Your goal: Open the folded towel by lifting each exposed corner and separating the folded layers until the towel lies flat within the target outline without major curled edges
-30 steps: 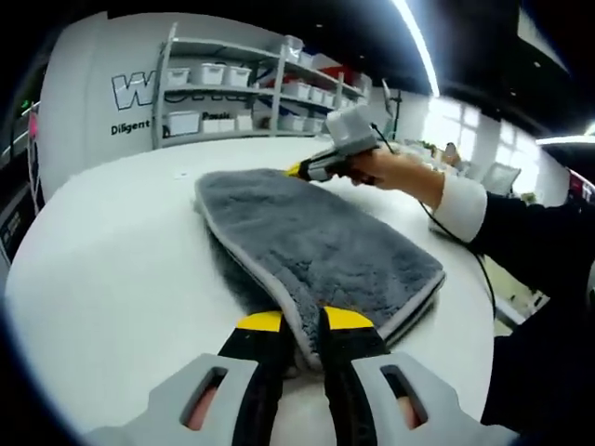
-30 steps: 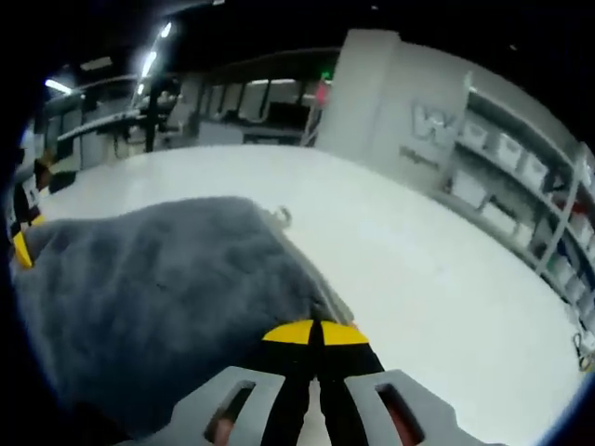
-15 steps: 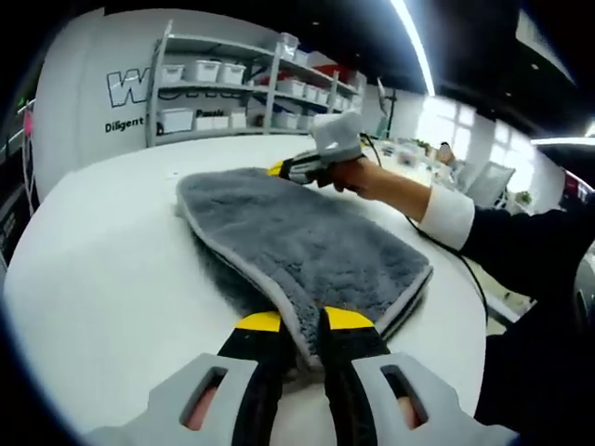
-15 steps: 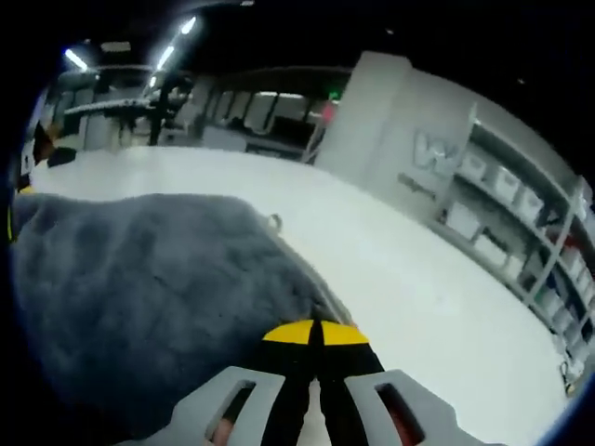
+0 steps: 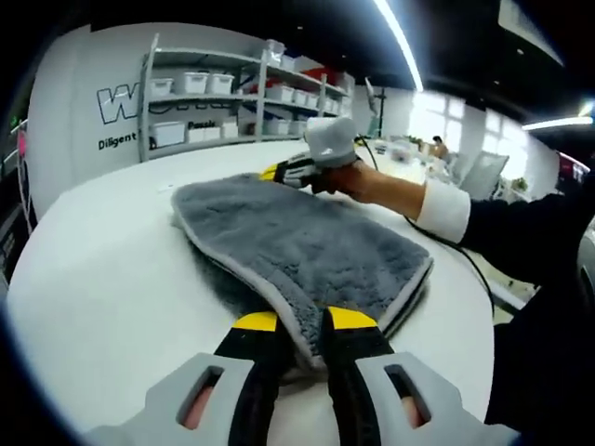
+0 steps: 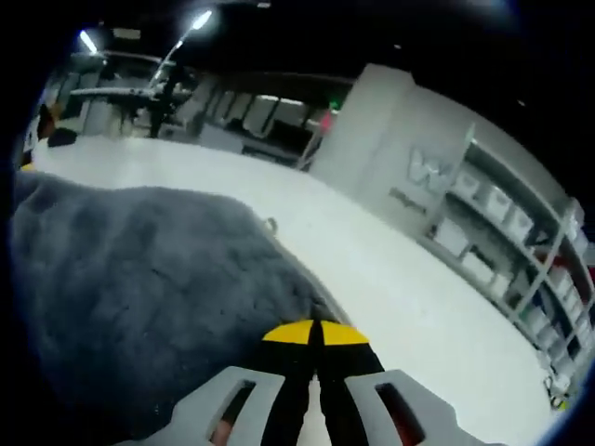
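Note:
A grey plush towel (image 5: 297,242) with a pale hem lies folded on the white round table (image 5: 102,279). My left gripper (image 5: 302,321) is shut on the near corner of the top layer, whose hem runs up between the yellow-tipped jaws. At the far corner, my right gripper (image 5: 279,171) comes in from the right, held by a hand with a white cuff, and grips the towel's edge. In the right gripper view the towel (image 6: 139,279) spreads to the left, and the right gripper (image 6: 316,330) has its jaws pressed together on the towel's edge.
Shelves with white bins (image 5: 200,107) stand behind the table against a white wall. The person's dark sleeve (image 5: 521,251) crosses the right side of the left gripper view. Bare tabletop (image 6: 409,307) stretches beyond the towel.
The towel's top layer has lifted and shifted slightly left across the table with both grippers still holding their corners. The right gripper's view has tilted, showing more towel on its left.

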`<state>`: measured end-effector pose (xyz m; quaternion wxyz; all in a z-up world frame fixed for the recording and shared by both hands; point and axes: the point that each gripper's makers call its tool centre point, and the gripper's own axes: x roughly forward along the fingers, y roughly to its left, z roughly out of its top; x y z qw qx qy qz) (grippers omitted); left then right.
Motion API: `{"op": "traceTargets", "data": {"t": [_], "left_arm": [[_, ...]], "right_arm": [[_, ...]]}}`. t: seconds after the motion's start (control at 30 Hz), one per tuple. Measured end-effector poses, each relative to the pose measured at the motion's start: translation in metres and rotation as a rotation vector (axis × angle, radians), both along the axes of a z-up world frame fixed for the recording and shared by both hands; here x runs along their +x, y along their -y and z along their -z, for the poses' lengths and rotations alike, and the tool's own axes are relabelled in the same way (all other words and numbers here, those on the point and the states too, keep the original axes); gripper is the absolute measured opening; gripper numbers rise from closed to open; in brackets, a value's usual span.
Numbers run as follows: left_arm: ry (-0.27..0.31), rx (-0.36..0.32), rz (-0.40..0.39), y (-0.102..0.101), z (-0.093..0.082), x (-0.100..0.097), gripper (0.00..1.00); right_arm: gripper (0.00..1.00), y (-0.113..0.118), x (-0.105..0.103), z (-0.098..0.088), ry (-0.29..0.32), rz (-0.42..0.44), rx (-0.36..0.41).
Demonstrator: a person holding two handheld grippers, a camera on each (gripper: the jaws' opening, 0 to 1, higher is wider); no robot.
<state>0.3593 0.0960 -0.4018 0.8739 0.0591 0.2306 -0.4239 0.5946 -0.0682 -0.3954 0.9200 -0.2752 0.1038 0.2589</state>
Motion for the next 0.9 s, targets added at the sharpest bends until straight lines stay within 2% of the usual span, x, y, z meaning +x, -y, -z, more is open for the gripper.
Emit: {"op": "traceTargets", "data": {"t": [0.1,0.23,0.3,0.43,0.53,0.6,0.73,0.83,0.87,0.9], "left_arm": [[-0.008,-0.026,-0.002,-0.001,-0.002,0.002,0.17],[-0.005,-0.034,0.010,0.000,-0.003,0.002,0.17],[-0.011,-0.036,0.009,0.000,-0.003,0.003,0.18],[0.002,-0.026,0.010,0.000,-0.003,0.002,0.18],[0.005,-0.024,0.009,0.000,-0.003,0.002,0.18],[0.011,-0.016,0.008,0.000,-0.004,0.001,0.19],[0.017,-0.018,0.009,-0.002,-0.006,0.001,0.19],[0.012,-0.037,0.002,-0.003,-0.007,0.003,0.19],[0.009,-0.044,-0.002,-0.003,-0.009,0.004,0.19],[0.008,-0.048,-0.005,-0.003,-0.010,0.004,0.19]], "right_arm": [[0.00,0.002,0.003,-0.004,0.014,0.002,0.025],[0.00,0.000,-0.003,-0.011,0.027,-0.011,0.054],[0.00,-0.004,-0.009,-0.014,0.023,-0.011,0.071],[0.00,-0.011,-0.035,-0.018,0.027,-0.026,0.075],[0.00,-0.014,-0.034,-0.027,0.044,-0.036,0.084],[0.00,-0.019,-0.040,-0.033,0.049,-0.048,0.104],[0.00,-0.027,-0.070,-0.047,0.061,-0.079,0.138],[0.00,-0.038,-0.081,-0.056,0.033,-0.129,0.205],[0.00,-0.045,-0.104,-0.054,0.015,-0.152,0.235],[0.02,-0.047,-0.110,-0.055,0.014,-0.161,0.245]]}}
